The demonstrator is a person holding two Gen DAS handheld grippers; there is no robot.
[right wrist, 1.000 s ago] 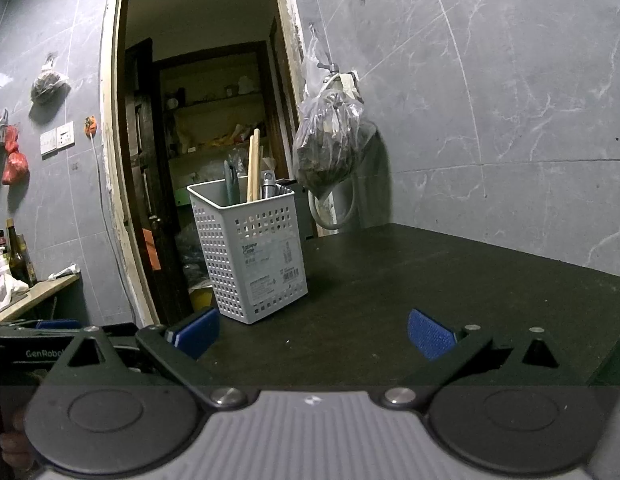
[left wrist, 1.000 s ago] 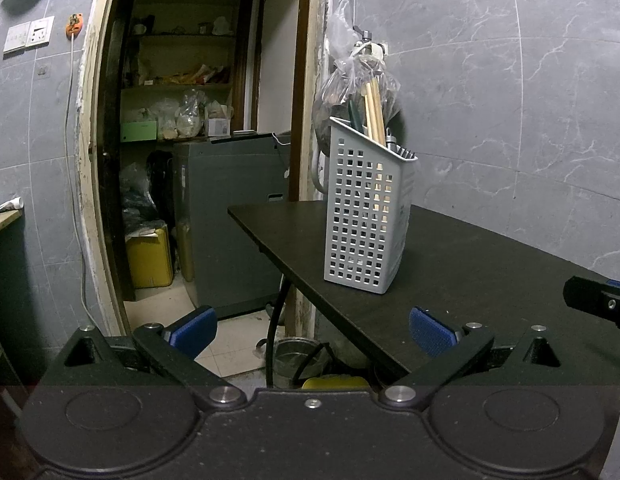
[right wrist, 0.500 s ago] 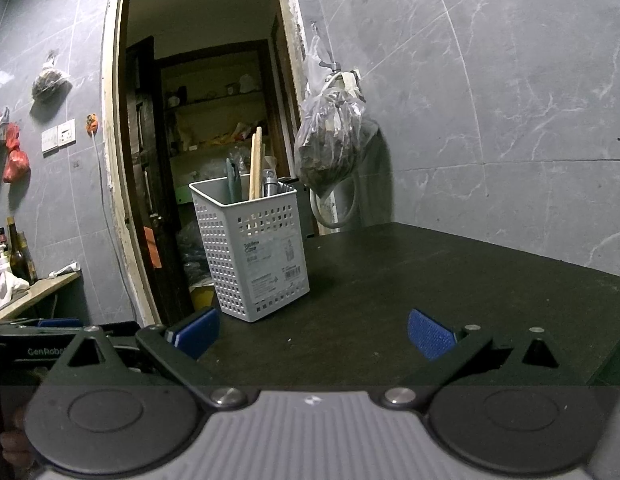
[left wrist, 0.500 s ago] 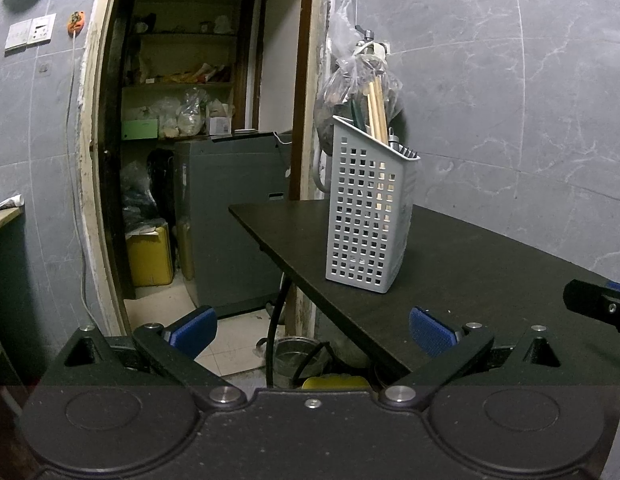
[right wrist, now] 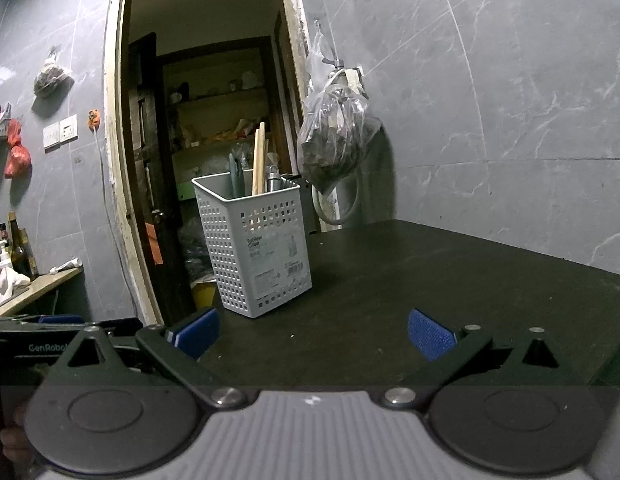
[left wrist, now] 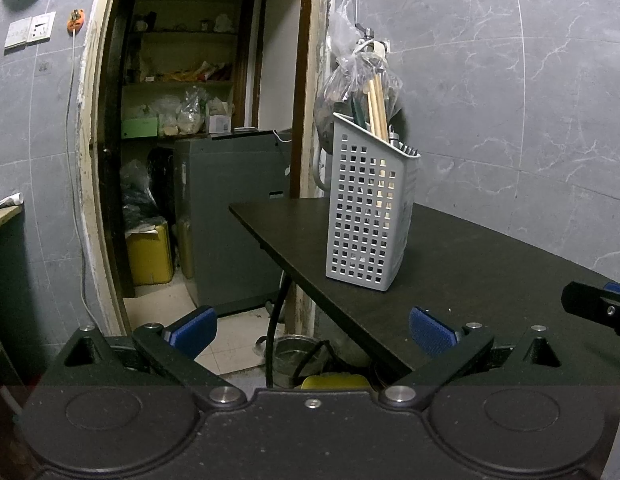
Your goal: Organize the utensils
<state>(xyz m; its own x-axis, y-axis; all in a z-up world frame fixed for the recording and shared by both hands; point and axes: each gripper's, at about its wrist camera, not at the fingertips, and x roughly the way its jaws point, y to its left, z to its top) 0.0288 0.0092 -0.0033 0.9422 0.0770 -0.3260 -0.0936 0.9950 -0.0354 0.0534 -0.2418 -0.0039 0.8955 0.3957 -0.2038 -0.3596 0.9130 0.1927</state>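
Observation:
A grey perforated utensil holder [left wrist: 367, 208] stands upright on the black table [left wrist: 489, 272] near its left edge; it also shows in the right wrist view [right wrist: 256, 244]. Wooden chopsticks [right wrist: 258, 160], a grey-green handle [right wrist: 236, 174] and a metal utensil [right wrist: 273, 179] stick out of it. My left gripper [left wrist: 311, 330] is open and empty, low in front of the table's corner. My right gripper [right wrist: 311, 330] is open and empty above the table [right wrist: 429, 280], short of the holder. A part of the right gripper [left wrist: 597, 306] shows at the left wrist view's right edge.
A plastic bag [right wrist: 335, 140] hangs on the grey tiled wall behind the holder. An open doorway [left wrist: 182, 160] with shelves and a yellow container [left wrist: 148, 254] lies left of the table. A counter with bottles [right wrist: 14, 256] is at far left.
Both views have shifted very slightly; the holder sits a little higher and to the right in frame. Both grippers stay open and empty.

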